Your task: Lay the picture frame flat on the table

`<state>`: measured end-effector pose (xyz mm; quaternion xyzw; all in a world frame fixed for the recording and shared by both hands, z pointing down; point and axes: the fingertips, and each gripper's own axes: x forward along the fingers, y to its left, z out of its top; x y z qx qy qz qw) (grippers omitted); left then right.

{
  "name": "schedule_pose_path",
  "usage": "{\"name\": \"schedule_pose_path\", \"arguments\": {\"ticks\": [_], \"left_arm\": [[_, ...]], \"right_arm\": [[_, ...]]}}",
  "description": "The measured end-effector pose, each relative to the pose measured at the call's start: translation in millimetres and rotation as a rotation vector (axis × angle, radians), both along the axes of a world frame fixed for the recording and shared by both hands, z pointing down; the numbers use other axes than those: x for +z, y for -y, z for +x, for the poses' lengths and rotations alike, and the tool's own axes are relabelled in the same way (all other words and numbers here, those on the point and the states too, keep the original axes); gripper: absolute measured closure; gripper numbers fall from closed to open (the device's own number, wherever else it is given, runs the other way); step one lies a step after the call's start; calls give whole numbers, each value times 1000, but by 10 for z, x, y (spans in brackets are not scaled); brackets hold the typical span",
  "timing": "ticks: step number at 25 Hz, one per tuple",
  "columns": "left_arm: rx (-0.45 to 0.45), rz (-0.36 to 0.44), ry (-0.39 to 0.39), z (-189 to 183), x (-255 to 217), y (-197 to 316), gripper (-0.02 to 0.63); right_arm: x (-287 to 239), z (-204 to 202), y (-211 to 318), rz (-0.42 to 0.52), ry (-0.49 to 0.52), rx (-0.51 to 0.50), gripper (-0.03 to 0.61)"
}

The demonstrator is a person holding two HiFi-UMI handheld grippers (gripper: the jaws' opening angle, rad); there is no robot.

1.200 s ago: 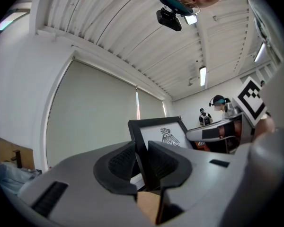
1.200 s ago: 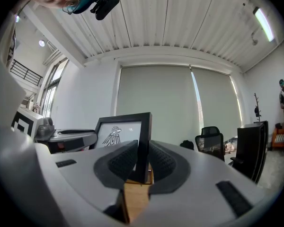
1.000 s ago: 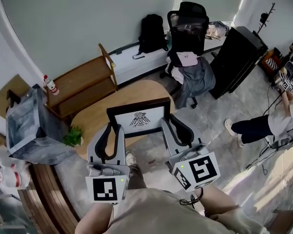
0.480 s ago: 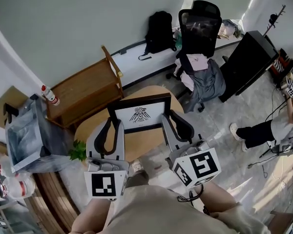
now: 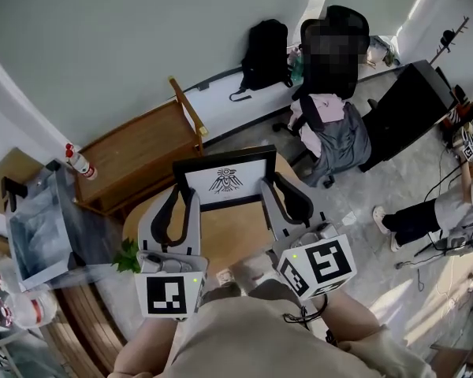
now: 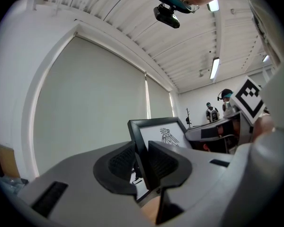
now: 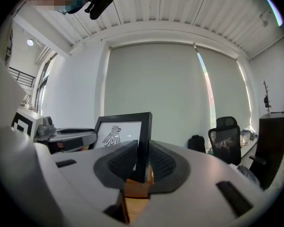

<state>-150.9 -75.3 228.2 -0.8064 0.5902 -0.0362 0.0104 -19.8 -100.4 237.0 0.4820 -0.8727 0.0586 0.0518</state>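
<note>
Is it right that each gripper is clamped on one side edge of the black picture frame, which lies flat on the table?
Not flat. The picture frame is held upright between the left gripper and right gripper, as both gripper views show; the rest holds.

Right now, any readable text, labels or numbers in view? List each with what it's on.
No readable words or numbers anywhere.
picture frame: bird emblem only, no lettering visible.
left marker cube, right marker cube: black-and-white square patterns, not text.
bottle at far left: label too small to read.
</note>
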Motion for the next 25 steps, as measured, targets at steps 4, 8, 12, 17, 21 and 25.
{"name": "schedule_pose_path", "arguments": {"ticks": [4, 8, 12, 17, 21, 25], "left_arm": [[-9, 0, -3, -57, 52, 144, 532], [-42, -25, -9, -31, 123, 245, 532], [-82, -38, -3, 34, 160, 360, 532], [-108, -71, 5, 154, 337, 503, 532], [-124, -90, 11, 229, 480, 683, 534], [-125, -127, 2, 335, 755, 896, 532]], "right_arm": [[47, -66, 154, -12, -8, -14, 522], [129, -43, 293, -34, -13, -37, 522], [211, 15, 439, -64, -9, -64, 522], [358, 125, 638, -92, -7, -95, 522], [546, 192, 775, -135, -15, -124, 521], [747, 307, 981, -171, -34, -114, 520]]}}
